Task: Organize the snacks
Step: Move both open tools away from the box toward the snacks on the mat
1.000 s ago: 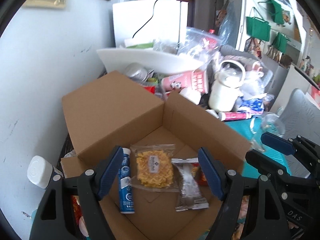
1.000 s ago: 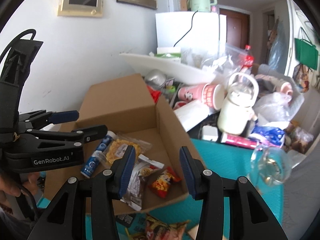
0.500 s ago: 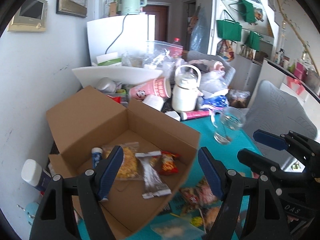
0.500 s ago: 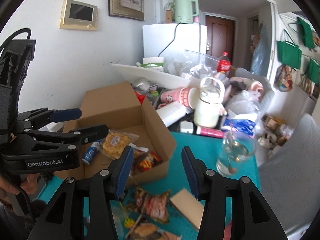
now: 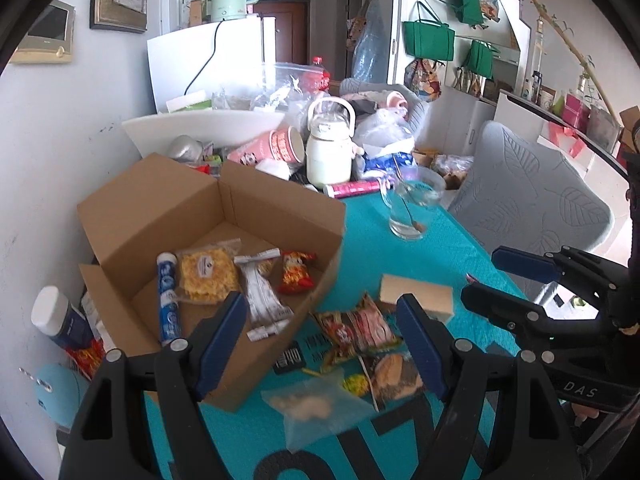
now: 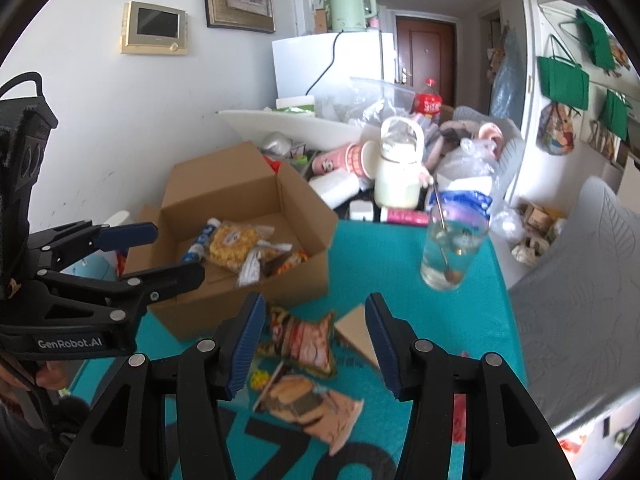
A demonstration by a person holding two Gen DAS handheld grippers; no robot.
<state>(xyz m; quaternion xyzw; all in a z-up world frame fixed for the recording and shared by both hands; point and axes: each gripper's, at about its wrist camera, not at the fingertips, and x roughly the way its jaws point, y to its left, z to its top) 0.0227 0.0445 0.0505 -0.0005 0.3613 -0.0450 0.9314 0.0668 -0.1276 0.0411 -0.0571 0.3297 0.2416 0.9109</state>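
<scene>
A: Both the left gripper (image 5: 322, 322) and right gripper (image 6: 315, 330) are spread wide, holding nothing. The red snack packet (image 6: 301, 340) lies flat between the right jaws.

B: Light and crinkly, I'd guess — pinch a sealed edge. The cardboard box (image 6: 304, 236) sits ahead-left; the wooden block (image 6: 356, 336) touches the packet, and the glass (image 6: 450, 252) stands ahead-right.
</scene>
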